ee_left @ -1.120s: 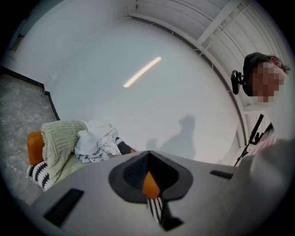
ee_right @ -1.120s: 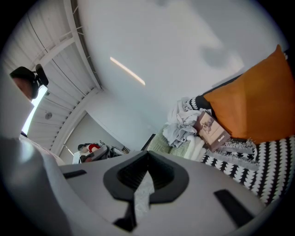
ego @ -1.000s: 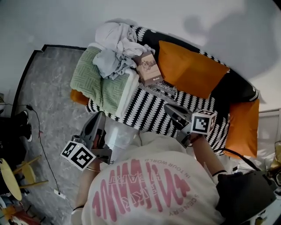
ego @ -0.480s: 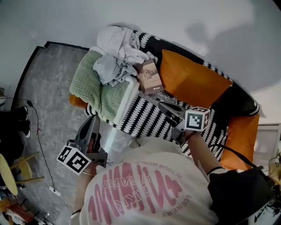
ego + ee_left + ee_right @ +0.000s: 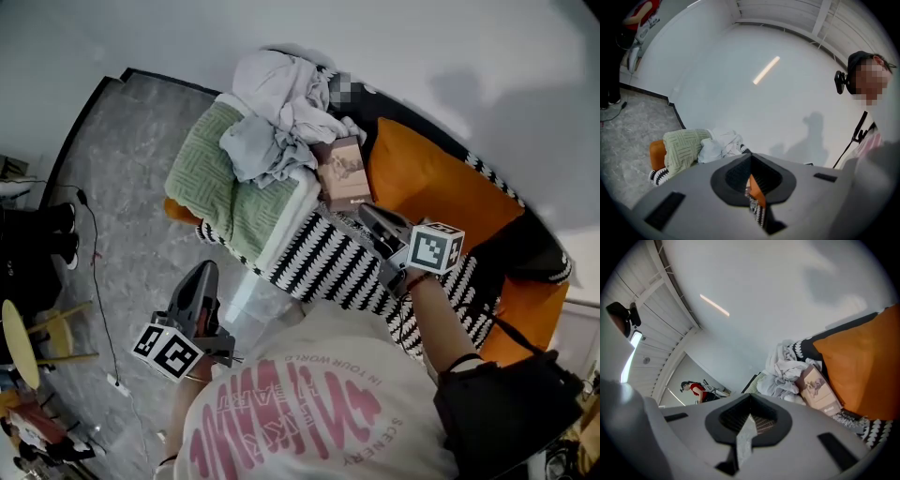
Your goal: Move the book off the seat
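Observation:
A brown book (image 5: pixel 342 173) lies on the sofa seat (image 5: pixel 323 258), which has a black-and-white zigzag cover. The book rests between a pile of pale clothes (image 5: pixel 281 108) and a big orange cushion (image 5: pixel 431 192). My right gripper (image 5: pixel 367 212) is shut and empty, its tips over the seat just short of the book's near end. In the right gripper view the book (image 5: pixel 816 389) lies ahead and to the right of the shut right gripper (image 5: pixel 749 404). My left gripper (image 5: pixel 207 269) hangs in front of the sofa over the floor, shut with nothing in it (image 5: pixel 751 160).
A green knitted blanket (image 5: pixel 230 187) drapes the sofa's left end beside the clothes. A second orange cushion (image 5: pixel 525 300) lies at the right end. A cable (image 5: pixel 94 272), dark shoes (image 5: pixel 52 234) and a yellow stool (image 5: pixel 19 347) stand on the grey floor at left.
My right gripper has moved up the seat toward the book and now sits close to its near end. The left gripper has shifted only slightly. Both stay shut.

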`<state>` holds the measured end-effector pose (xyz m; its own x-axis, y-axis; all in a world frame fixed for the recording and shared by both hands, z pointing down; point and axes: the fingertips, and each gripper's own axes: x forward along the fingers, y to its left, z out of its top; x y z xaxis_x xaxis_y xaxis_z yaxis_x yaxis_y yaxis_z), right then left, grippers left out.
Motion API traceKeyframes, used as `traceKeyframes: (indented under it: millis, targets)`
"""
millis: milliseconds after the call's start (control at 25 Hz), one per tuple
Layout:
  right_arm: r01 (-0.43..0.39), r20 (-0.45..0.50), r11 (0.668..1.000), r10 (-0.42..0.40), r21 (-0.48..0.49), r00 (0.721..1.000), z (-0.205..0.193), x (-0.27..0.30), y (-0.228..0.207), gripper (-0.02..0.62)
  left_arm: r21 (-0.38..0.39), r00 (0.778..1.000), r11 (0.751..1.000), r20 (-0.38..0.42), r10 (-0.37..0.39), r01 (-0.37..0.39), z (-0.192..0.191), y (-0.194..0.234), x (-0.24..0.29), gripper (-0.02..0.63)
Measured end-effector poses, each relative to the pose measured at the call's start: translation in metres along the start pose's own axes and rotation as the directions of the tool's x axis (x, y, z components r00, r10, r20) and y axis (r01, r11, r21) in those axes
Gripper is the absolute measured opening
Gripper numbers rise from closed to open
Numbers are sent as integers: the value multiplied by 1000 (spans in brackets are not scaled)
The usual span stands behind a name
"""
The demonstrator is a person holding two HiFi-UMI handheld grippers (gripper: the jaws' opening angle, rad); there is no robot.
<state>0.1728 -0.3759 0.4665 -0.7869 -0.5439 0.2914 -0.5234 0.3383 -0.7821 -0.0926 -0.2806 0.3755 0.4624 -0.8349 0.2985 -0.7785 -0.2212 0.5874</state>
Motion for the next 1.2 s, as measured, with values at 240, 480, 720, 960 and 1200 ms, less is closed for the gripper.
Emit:
traceKeyframes:
  millis: [240, 480, 720, 960, 1200]
  targets:
    - [58, 10, 997, -58, 42, 998, 13, 15, -52, 8, -12, 995, 995, -11, 97, -97, -10, 25, 5, 8]
    - [118, -50, 993, -118, -2, 992, 9, 42, -105, 9, -22, 987, 989, -68, 145, -147, -27, 38, 21, 8]
    - [185, -71, 982, -188, -43, 980, 13, 73, -148, 10, 29, 978, 983, -103, 184, -182, -30, 41, 36, 8]
    - [272, -70, 962, -272, -3, 960, 12, 100, -194, 46, 64, 961, 968, -127, 247, -241, -35, 47, 33, 8]
    - [366, -88, 928, -371, -72, 924, 17, 116, -222, 169, 79, 944, 955, -150, 295, -286, -42, 56, 28, 8]
